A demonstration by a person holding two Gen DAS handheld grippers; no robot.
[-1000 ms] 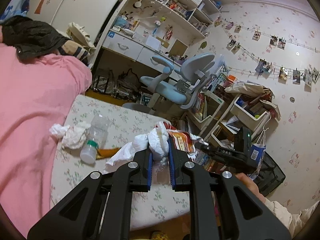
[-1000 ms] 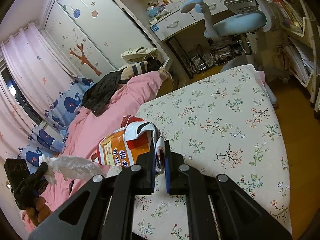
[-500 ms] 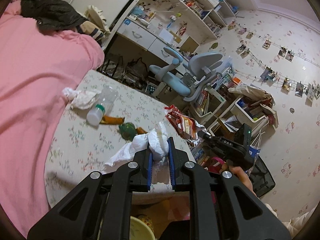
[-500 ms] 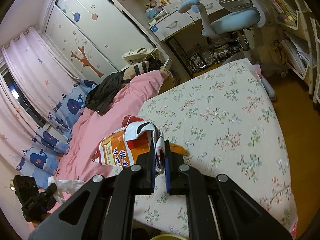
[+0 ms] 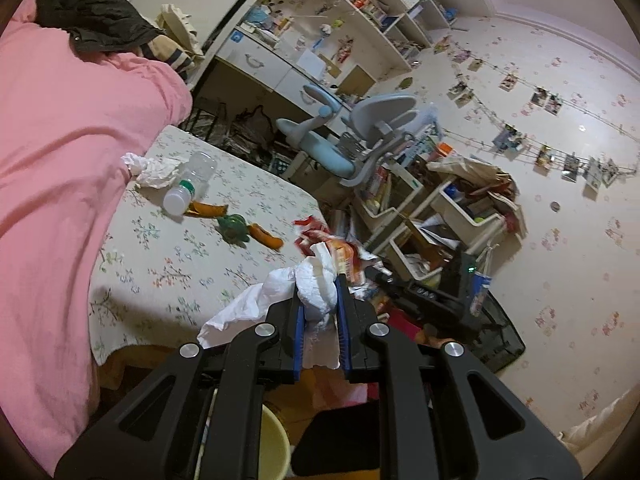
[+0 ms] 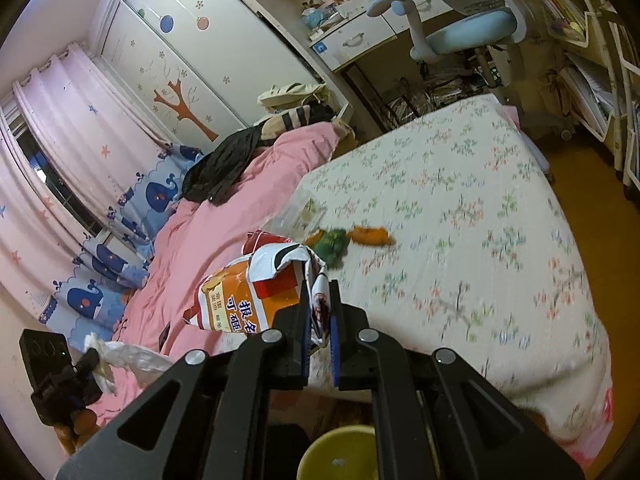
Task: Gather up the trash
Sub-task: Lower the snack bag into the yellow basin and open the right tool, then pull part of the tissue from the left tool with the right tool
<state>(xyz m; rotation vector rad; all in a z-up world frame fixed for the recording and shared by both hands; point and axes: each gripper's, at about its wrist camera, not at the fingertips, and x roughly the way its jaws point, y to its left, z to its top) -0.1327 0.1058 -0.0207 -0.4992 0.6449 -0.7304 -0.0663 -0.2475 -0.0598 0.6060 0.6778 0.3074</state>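
Floral bedsheet [image 6: 460, 200] below; left gripper [image 5: 319, 300] clamps crumpled tissue [image 5: 308, 284], right gripper [image 6: 319, 300] pinches snack bag [image 6: 244, 296]. Centre both over yellow bin [image 6: 336, 456] before releasing.

Obstacles on your bedsheet [image 5: 172, 256]: plastic bottle [image 5: 188, 184], crumpled tissue [image 5: 154, 168], orange peels [image 5: 264, 236], a green scrap [image 5: 232, 230]. Pink quilt [image 5: 52, 184] bounds one side. Open sheet nearer its foot [image 6: 500, 240]. Below you: yellow bucket [image 6: 340, 454], probably unobstructed.
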